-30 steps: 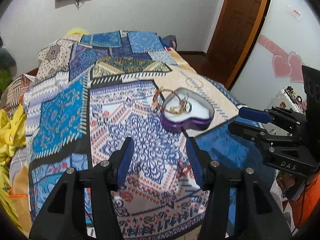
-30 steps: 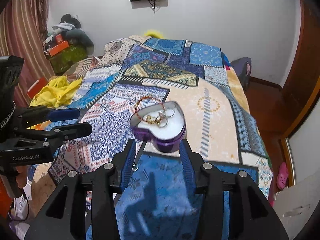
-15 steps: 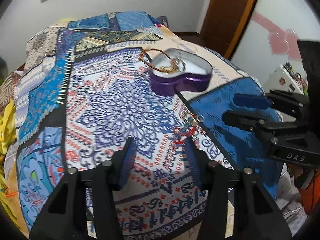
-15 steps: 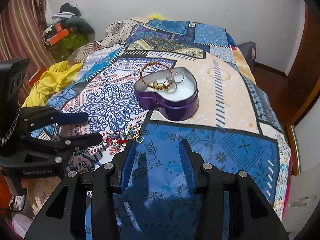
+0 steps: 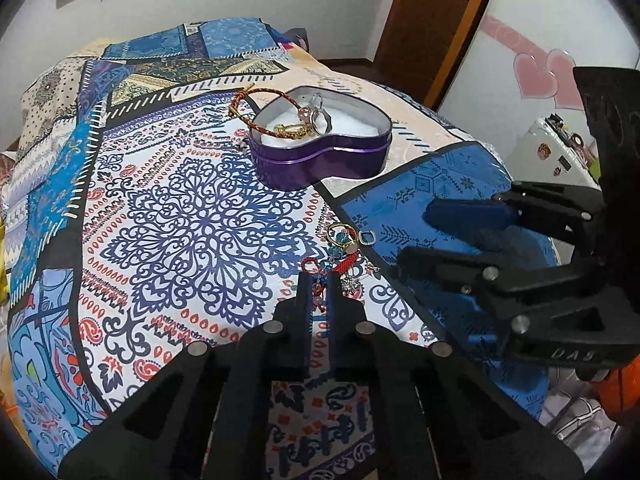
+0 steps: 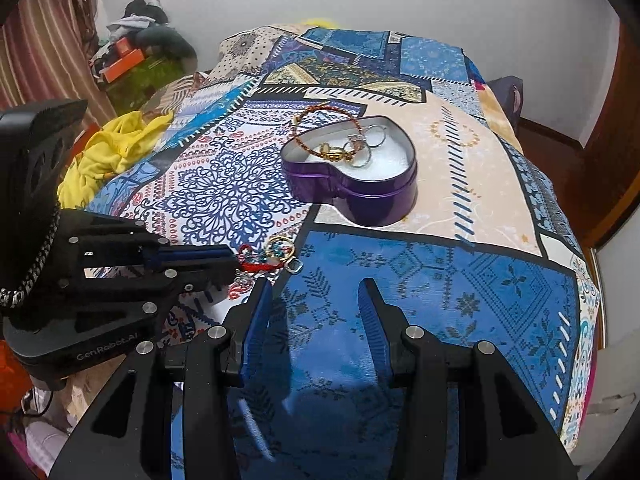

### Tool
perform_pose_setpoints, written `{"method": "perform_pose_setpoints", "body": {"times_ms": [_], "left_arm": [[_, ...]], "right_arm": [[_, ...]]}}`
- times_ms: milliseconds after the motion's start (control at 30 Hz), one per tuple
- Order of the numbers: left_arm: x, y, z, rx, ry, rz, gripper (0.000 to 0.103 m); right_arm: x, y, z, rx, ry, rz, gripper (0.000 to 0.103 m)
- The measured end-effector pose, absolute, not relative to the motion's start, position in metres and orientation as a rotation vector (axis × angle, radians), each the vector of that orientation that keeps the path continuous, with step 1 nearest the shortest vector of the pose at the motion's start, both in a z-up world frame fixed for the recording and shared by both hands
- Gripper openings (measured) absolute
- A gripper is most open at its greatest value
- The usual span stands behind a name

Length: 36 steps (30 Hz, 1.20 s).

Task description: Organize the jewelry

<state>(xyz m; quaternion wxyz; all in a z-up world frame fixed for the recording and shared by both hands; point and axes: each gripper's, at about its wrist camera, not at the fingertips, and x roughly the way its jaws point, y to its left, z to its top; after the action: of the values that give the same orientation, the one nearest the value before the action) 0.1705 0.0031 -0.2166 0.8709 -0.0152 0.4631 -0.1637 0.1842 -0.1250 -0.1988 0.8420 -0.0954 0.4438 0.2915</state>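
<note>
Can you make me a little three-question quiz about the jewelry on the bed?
1. True or false: the purple heart tin has its lid on.
2. What is the left gripper pinching? A) red charm bracelet B) yellow cloth C) a silver ring in the tin
3. Fill in: the right gripper is ____ and holds nothing.

Key: 1 false, it is open with a braided bracelet draped over the rim and rings inside. 2 A. 3 open.
</note>
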Motion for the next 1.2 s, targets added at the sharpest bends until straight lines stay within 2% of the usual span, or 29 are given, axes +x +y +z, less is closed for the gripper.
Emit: {"method": "perform_pose_setpoints", "body": {"times_ms": [467, 667, 1033, 1200], "left_arm": [[0.143, 0.041, -0.166, -0.092, 0.815, -0.255, 0.005], [0.134, 0.053, -0.166, -0.109, 0.808, -0.233, 0.005], [0.121, 0.070, -0.189, -0.158, 0.862, -0.213, 0.005], [0.122, 0.068, -0.186, -0.155, 0.854, -0.216, 0.005]], "right_arm": [[0.182, -0.109, -0.198, -0.232, 0.922, 0.626, 0.041], [0.175, -0.094, -0.198, -0.253, 0.899, 0.658, 0.041], [0.176, -0.074, -0.210, -0.330, 0.900, 0.654, 0.013], [0.173, -0.077, -0.205, -0.323, 0.881, 0.649, 0.010]]}}
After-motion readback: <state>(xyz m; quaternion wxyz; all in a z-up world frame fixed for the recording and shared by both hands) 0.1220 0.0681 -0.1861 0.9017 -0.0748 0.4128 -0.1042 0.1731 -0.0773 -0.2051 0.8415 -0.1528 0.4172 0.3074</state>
